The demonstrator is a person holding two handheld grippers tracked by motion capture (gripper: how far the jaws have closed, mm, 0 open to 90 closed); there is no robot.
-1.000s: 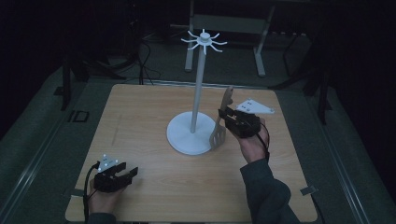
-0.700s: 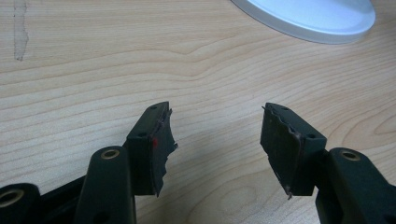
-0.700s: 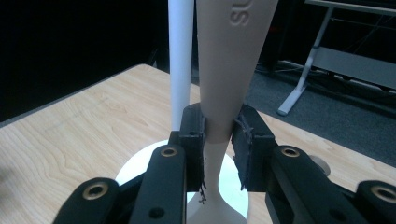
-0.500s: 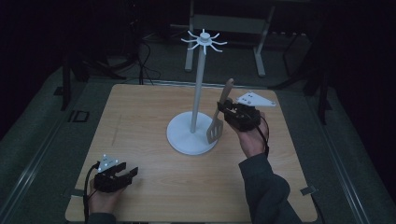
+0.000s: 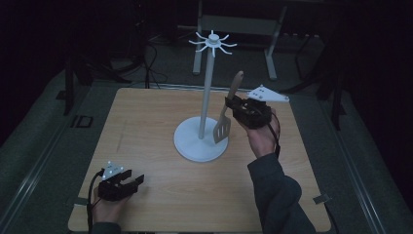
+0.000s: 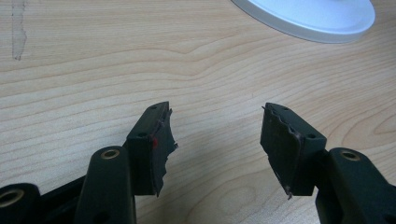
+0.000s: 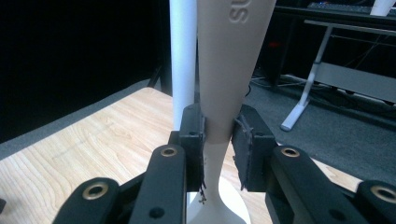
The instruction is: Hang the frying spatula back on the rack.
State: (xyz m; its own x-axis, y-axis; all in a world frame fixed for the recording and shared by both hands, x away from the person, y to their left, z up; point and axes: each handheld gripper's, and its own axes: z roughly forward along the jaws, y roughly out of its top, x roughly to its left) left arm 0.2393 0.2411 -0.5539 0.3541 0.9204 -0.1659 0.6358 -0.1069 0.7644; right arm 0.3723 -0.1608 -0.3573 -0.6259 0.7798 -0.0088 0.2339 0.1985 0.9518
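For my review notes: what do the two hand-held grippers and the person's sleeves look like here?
Both are black two-jaw tools. The left hand-held gripper has blocky jaws with ragged pads, brass-coloured rivets, a pale three-cornered plate on top and a dark cable. The right hand-held gripper carries a larger pale three-cornered plate and a dark cable at the wrist. The right forearm wears a dark grey sleeve.

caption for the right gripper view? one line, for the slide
Right gripper clamped on the narrow neck of a beige spatula, handle up, beside the white stand pole.
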